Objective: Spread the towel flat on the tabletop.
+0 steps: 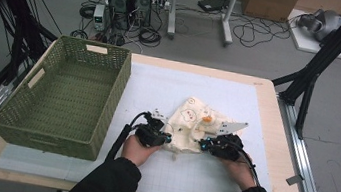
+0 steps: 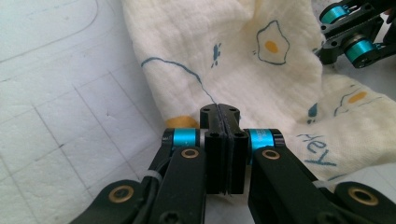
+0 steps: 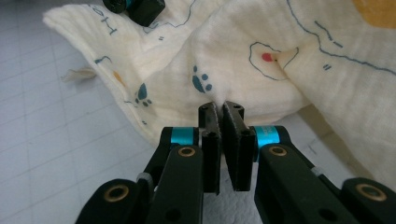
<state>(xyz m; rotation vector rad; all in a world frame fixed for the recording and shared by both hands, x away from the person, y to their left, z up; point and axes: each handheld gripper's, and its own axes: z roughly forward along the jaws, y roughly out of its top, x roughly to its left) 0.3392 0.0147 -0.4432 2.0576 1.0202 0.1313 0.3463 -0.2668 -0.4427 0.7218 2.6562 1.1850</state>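
Both grippers have a pinch on the near edge of a crumpled cream cloth (image 1: 193, 124), which lies just right of the middle of the high view on a white gridded mat (image 1: 160, 84). In the left gripper view the left gripper (image 2: 223, 112) has its jaws pressed flat together at the hem, with a thin fold of the fabric caught at their tips. In the right gripper view the right gripper (image 3: 223, 108) is nearly as tight, its tips nipping a small ridge of cloth while a narrow wedge of gap shows lower down between the pads. The step in hand looks like the grasp that comes before lifting or spreading the cloth.

The next move probably calls for both hands to rise together and draw apart evenly, so the edge goes taut without slipping out of either pinch; the grips are shallow, so a sharp tug could free the hem.

The cloth is soft, loosely woven muslin with a fine crinkled texture, printed with fried eggs, blue paw marks, thin blue outlines and some lettering. It sits in rumpled folds rather than flat. At the left of the high view stands a green woven basket (image 1: 105, 117), rectangular, open-topped and stiff-walled, well apart from the cloth. The mat lies on a pale wooden table (image 1: 271, 155).
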